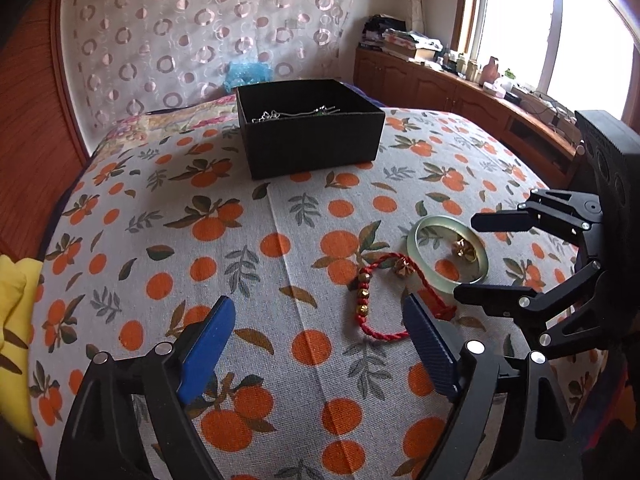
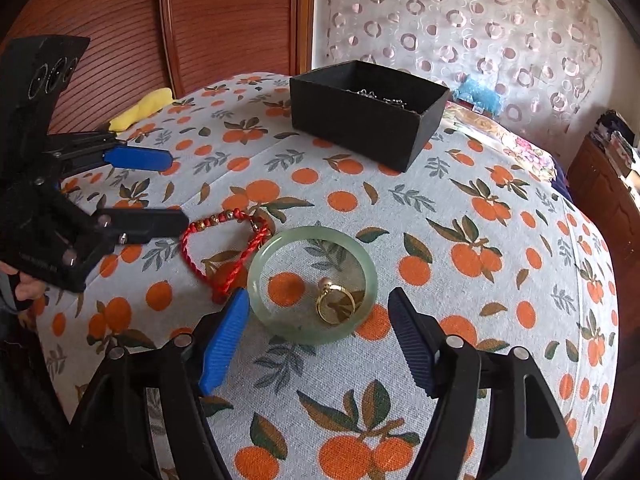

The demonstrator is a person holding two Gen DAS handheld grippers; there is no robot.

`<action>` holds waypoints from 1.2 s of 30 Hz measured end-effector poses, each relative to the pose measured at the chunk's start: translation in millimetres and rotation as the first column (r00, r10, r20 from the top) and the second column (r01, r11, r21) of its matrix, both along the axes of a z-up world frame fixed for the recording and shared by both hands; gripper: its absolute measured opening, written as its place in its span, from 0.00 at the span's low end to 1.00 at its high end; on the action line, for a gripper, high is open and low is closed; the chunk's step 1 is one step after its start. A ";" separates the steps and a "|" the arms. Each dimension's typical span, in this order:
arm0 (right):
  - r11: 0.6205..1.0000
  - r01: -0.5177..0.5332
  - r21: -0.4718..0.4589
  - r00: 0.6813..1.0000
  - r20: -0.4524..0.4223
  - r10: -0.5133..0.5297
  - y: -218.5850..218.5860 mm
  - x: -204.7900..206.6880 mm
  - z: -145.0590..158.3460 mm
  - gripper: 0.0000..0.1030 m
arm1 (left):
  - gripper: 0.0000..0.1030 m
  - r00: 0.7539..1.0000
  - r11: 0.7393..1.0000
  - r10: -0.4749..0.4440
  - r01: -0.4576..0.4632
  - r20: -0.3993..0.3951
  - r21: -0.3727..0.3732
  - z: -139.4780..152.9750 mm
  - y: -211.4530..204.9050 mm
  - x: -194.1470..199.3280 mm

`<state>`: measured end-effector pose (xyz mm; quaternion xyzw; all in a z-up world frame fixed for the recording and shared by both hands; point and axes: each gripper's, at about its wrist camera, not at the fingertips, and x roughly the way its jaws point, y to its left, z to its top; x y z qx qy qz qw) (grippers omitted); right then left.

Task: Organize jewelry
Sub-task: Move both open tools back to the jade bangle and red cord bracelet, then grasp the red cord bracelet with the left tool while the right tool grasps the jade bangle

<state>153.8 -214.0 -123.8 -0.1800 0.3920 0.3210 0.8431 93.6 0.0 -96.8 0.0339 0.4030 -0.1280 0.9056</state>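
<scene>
Both grippers hover over the orange-print cloth (image 1: 280,216), and neither one is carrying anything. The left gripper (image 1: 316,344) has its blue fingers spread wide with bare cloth between them; its right-hand finger sits just above the near loop of the red cord bracelet (image 1: 376,300). The right gripper (image 2: 316,340) is spread wide too, fingers flanking the near edge of the pale green bangle (image 2: 312,284), not touching it. Inside the bangle's ring lies a gold ring (image 2: 335,304) with a small pearl-like bead. The red cord bracelet lies just left of the bangle, its cord running up against the bangle's rim. At the far side sits the black box (image 1: 308,128), open on top, with silvery chain pieces (image 1: 276,114) already inside, well apart from the loose jewelry
</scene>
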 end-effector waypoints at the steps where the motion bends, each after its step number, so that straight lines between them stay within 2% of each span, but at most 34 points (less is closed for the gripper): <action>1: 1.000 -0.005 -0.011 1.000 0.008 0.005 2.9 0.1 -0.7 0.72 | 0.80 1.000 1.000 0.000 0.000 -0.006 0.003 -1.4 0.0 0.3; 7: 1.000 -0.004 -0.014 1.000 0.009 0.005 7.9 6.0 -2.3 0.72 | 0.80 0.999 1.000 -0.010 0.010 -0.044 0.010 -10.8 -0.5 4.0; 16: 1.000 -0.001 0.003 1.000 -0.005 0.001 10.0 17.9 -2.8 0.72 | 0.86 0.998 0.998 -0.020 0.023 -0.051 0.056 -13.1 -10.8 6.7; 20: 1.000 0.006 0.016 1.000 -0.001 -0.006 6.6 16.7 -1.1 0.72 | 0.85 0.998 0.998 -0.050 0.052 -0.046 0.028 -9.9 -14.5 7.6; 21: 1.000 0.007 0.019 1.000 0.002 -0.007 5.0 15.6 -0.3 0.72 | 0.80 0.998 0.998 -0.057 0.058 -0.041 0.024 -8.1 -16.1 7.6; 24: 0.999 0.014 0.029 1.000 0.011 -0.014 -1.4 12.7 2.3 0.72 | 0.53 0.996 0.997 -0.079 0.080 -0.042 0.016 -5.4 -23.0 9.4; 26: 0.999 0.019 0.034 1.000 0.017 -0.020 -6.8 10.8 4.2 0.72 | 0.43 0.995 0.996 -0.089 0.090 -0.042 0.021 -4.6 -27.2 9.6; 28: 0.999 0.025 0.039 0.999 0.021 -0.026 -11.4 9.8 6.3 0.72 | 0.25 0.994 0.994 -0.103 0.105 -0.041 0.030 -4.6 -32.5 9.7; 29: 0.999 0.027 0.041 0.999 0.023 -0.028 -12.3 9.8 6.8 0.72 | 0.21 0.993 0.993 -0.109 0.110 -0.045 0.036 -5.6 -35.5 10.4; 30: 0.999 0.027 0.041 0.999 0.023 -0.028 -12.3 9.8 6.8 0.72 | 0.17 0.993 0.993 -0.110 0.112 -0.048 0.040 -6.5 -36.9 11.1; 35: 0.998 0.036 0.051 0.999 0.030 -0.038 -18.0 8.4 10.3 0.72 | 0.17 0.995 0.994 -0.093 0.095 -0.038 0.057 -7.3 -38.1 15.1; 36: 0.998 0.037 0.054 0.999 0.031 -0.038 -18.7 8.1 11.2 0.72 | 0.13 0.995 0.994 -0.090 0.092 -0.036 0.058 -7.3 -37.2 15.7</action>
